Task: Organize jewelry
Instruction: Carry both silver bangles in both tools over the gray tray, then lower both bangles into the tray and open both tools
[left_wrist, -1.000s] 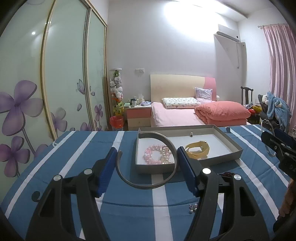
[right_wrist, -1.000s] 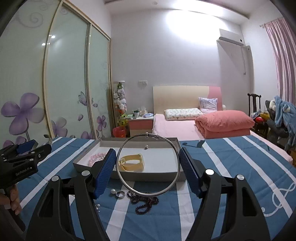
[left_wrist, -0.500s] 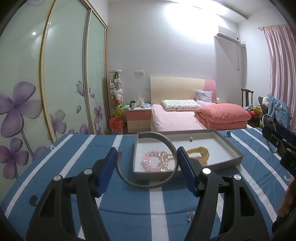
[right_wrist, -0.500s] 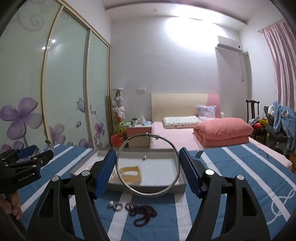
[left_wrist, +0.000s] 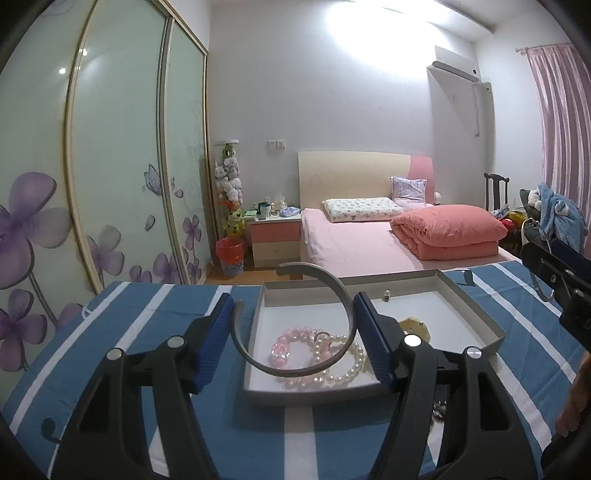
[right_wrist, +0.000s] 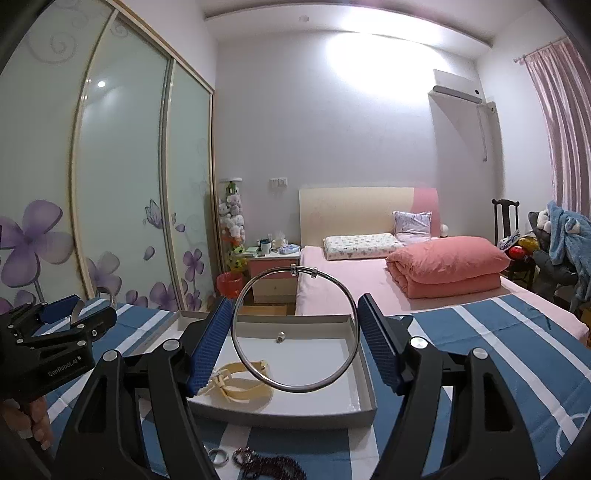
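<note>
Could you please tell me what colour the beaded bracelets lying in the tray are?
Pink and pearl white beaded bracelets, clearest in the left wrist view.

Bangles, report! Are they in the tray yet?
Left gripper shut on open cuff bangle. Right gripper shut on round bangle. Both above tray. Nothing blocking.

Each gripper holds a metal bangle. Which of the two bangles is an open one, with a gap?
The left gripper holds the open cuff bangle, a flat band with two free ends. The thin bangle in the right gripper is a full ring.
</note>
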